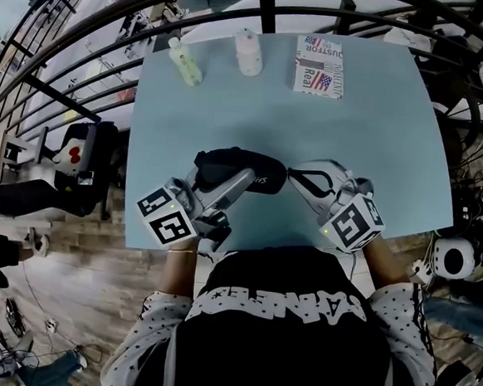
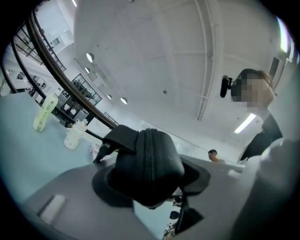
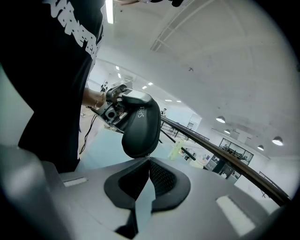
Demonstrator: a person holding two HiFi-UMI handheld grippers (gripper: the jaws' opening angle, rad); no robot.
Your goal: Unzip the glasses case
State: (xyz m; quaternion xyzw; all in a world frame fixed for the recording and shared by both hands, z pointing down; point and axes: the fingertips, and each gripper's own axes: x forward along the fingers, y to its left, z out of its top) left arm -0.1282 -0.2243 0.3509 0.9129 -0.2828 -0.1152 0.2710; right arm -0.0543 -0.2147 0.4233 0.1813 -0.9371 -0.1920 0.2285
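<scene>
**Glasses case (image 1: 239, 169) — axis and zip direction**

Above the near edge of the table (image 1: 313, 135), the case is held clear of the surface. Its long axis runs left to right between the two tools. The left gripper (image 1: 222, 186) is clamped across the case's left end, with the zip seam facing back along its jaws. The right gripper (image 3: 149, 161) meets the opposite end — jaws pressed together on what appears to be the small zip pull (image 3: 149, 158). Judgement: the pull must run along the seam toward the left gripper, so the right hand does the travelling.
</scene>
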